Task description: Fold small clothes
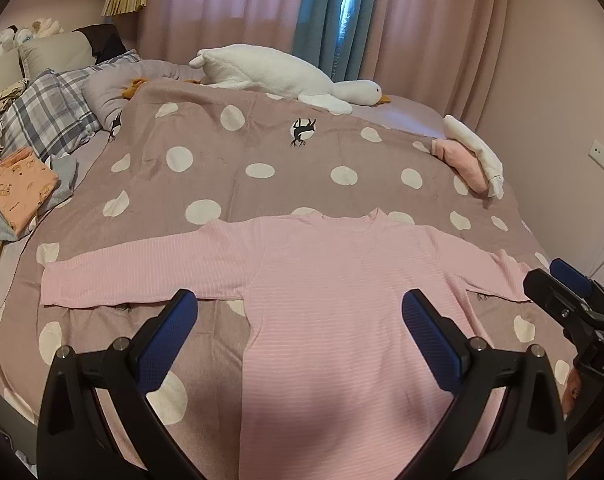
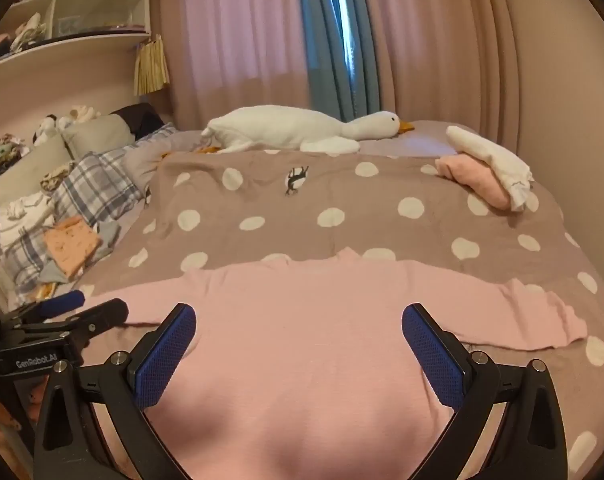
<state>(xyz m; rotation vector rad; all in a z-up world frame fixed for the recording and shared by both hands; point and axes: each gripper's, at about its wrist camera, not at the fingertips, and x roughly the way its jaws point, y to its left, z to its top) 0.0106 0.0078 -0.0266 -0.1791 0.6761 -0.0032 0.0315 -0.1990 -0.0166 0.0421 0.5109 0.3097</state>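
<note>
A small pink striped long-sleeved top (image 1: 333,280) lies flat on the mauve polka-dot bedspread (image 1: 222,184), neck away from me and both sleeves spread out. My left gripper (image 1: 300,306) is open and empty, hovering over the top's left side near the left armpit. My right gripper (image 2: 300,320) is open and empty over the middle of the top (image 2: 302,320). Each gripper shows at the edge of the other's view: the right gripper (image 1: 557,280) and the left gripper (image 2: 98,306).
A white plush goose (image 1: 286,76) lies at the bed's far edge. Folded pink and white clothes (image 1: 469,156) sit far right. An orange printed garment (image 1: 20,188) and other clothes lie at the left by plaid pillows (image 1: 50,116). Curtains hang behind.
</note>
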